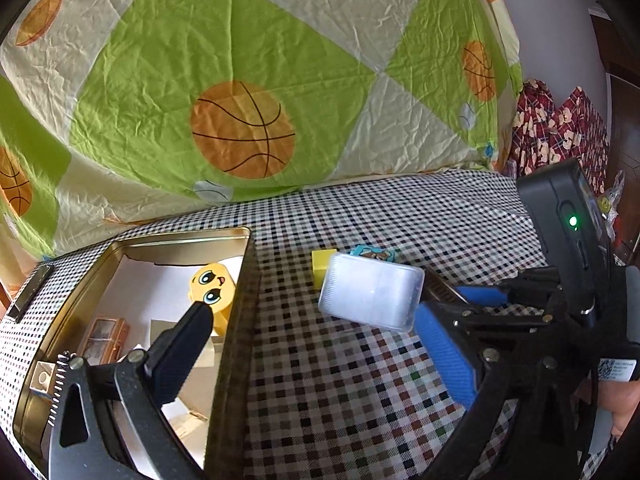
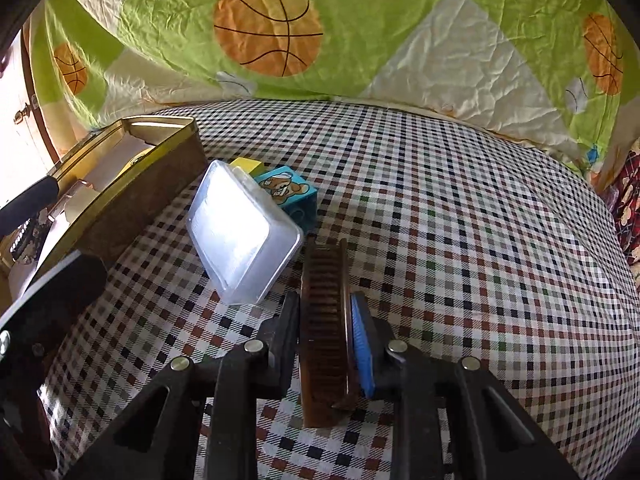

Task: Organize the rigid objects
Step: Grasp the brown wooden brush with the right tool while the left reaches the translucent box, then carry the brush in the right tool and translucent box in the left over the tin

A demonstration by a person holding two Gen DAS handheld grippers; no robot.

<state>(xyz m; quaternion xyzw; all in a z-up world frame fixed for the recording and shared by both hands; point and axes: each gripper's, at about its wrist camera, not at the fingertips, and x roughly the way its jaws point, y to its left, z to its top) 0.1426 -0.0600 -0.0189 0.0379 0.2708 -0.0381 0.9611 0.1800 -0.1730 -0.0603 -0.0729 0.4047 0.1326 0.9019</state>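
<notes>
On the checked table (image 2: 460, 208), the open tin (image 1: 240, 320) sits left; clear box (image 2: 240, 236), blue block (image 2: 290, 194) lie beside it. Right gripper (image 2: 326, 320) jaws clamp the brown comb (image 2: 324, 344); left gripper (image 1: 320, 344) gapes empty. Lift level, clear the rim

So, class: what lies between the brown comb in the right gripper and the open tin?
The clear plastic box, tilted on the checked cloth, lies between the comb and the tin; the right wrist view shows it.

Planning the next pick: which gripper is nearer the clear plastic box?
Right. The right gripper, shut on a comb, sits just beside the clear plastic box; the left gripper straddles it, wide open.
</notes>
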